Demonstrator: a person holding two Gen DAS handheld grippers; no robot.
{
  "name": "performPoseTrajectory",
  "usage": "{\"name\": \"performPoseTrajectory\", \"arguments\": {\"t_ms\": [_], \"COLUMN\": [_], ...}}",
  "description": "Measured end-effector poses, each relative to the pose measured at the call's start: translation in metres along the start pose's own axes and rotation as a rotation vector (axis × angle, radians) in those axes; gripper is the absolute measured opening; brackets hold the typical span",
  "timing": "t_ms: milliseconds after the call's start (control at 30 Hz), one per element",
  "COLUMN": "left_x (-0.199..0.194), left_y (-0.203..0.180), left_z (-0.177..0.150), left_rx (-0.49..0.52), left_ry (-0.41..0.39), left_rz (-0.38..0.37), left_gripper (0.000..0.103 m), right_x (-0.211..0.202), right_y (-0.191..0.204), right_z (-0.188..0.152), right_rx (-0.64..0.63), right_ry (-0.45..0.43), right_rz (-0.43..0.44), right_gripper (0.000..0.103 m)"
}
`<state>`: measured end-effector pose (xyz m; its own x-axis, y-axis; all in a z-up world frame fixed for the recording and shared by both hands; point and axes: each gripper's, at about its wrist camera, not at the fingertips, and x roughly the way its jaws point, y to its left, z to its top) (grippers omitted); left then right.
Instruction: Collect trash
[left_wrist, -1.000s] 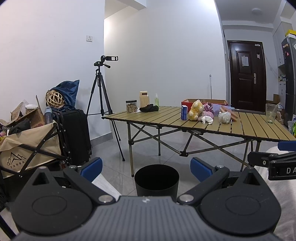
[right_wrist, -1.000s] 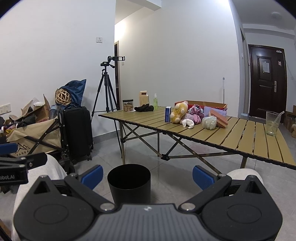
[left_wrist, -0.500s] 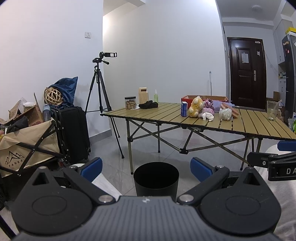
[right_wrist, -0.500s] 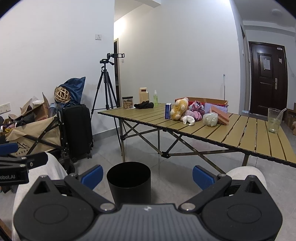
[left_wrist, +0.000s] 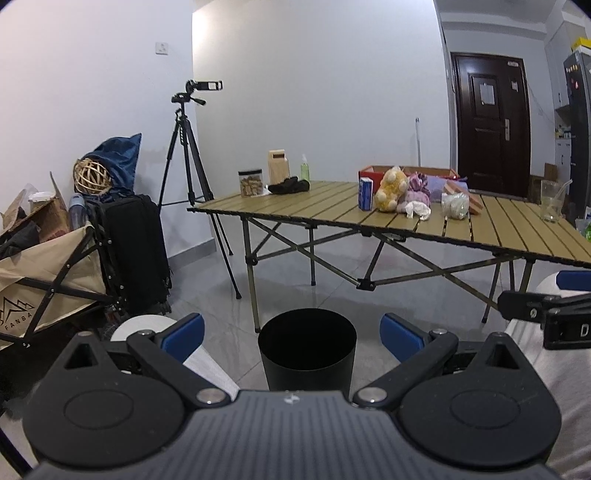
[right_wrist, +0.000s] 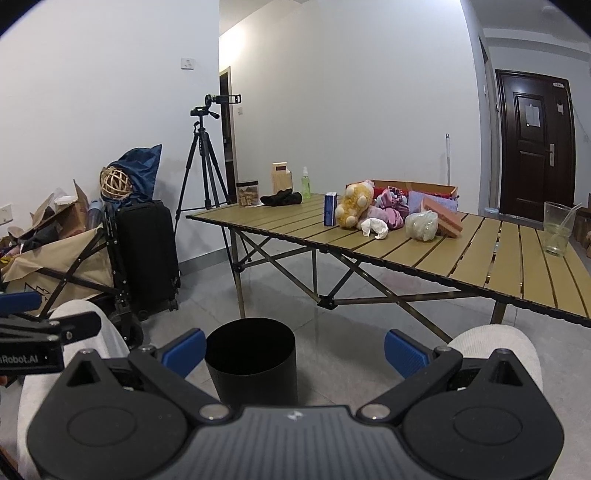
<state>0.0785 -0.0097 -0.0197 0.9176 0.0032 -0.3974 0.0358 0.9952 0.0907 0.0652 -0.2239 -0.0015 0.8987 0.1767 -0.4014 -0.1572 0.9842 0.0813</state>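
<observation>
Left claw (left_wrist: 291, 334) spread wide, nothing between the blue pads; right claw (right_wrist: 295, 349) likewise spread and empty. Both held low over the person's knees, aimed at the folding bench (left_wrist: 498, 229).

Black trash bin (left_wrist: 307, 349) stands on the tiled floor just in front of the bench's near-left leg. Left view has it centred between the fingers; right view has it nearer the left finger (right_wrist: 183, 350).

Trash candidates sit on the bench top, well apart from both claws: crumpled white tissue (right_wrist: 375, 226) touching the yellow plush toy (right_wrist: 354, 205), and a lumpy clear plastic bag (right_wrist: 422, 225) just beside a brick-coloured block (right_wrist: 443, 218). Blue carton (right_wrist: 330, 208) upright left of the plush. Pink cloth bundle (right_wrist: 391, 206) behind the tissue, in front of the red-edged cardboard box (right_wrist: 413, 186).

View differences:
- Left view shows the fridge (left_wrist: 578, 122) at the far right edge (not in the right view) and the tip of the right claw.
- Right view shows the drinking glass (right_wrist: 558, 229) with its straw more clearly, plus a dark doorway behind the tripod (right_wrist: 201, 166).

Far-left bench corner: snack jar (left_wrist: 250, 182), wooden box, green spray bottle, dark cloth.
</observation>
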Motion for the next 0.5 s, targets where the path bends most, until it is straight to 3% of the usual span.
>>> {"name": "performPoseTrajectory", "arguments": {"t_ms": [167,500], "left_x": [0.032,0.129], "left_y": [-0.004,-0.021], "left_z": [0.009,0.056], "left_rx": [0.04,0.029], "left_ry": [0.008,0.049], "left_rz": [-0.007,-0.127], "left_gripper": [0.103,0.103], "right_x": [0.025,0.088], "right_y": [-0.014,-0.061], "right_z": [0.009,0.045], "right_rx": [0.015,0.056], "right_ry": [0.0,-0.036], "right_rz": [-0.017,-0.089], "right_gripper": [0.103,0.103]}}
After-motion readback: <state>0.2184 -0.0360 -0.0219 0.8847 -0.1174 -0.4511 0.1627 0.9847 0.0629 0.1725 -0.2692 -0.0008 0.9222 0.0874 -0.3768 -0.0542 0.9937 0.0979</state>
